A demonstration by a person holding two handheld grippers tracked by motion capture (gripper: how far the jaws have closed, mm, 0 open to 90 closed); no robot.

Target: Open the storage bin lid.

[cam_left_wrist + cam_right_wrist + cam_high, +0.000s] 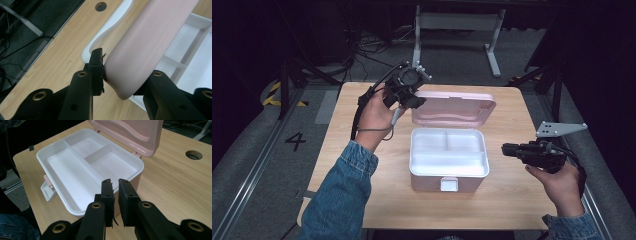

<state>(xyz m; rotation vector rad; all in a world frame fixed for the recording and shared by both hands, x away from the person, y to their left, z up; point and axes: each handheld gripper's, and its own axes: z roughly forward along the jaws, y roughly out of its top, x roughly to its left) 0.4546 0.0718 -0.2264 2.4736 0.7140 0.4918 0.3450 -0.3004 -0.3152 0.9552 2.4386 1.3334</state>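
Blue denim sleeves [342, 200]; each black gripper [115, 195] has brass-ringed holes, the right 1 seemingly a grey plate [560, 128].

Open box [449, 160] mid-table [362, 150], lid [454, 107] upright behind its tray.

Left tongs' [122, 75] right pad hidden behind pink lid [147, 42]. Lid top cut off by frame edge. Box [82, 167] base partly behind right tongs [115, 195].

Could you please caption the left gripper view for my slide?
Left gripper clamps the corner of the pink lid above the open white box.
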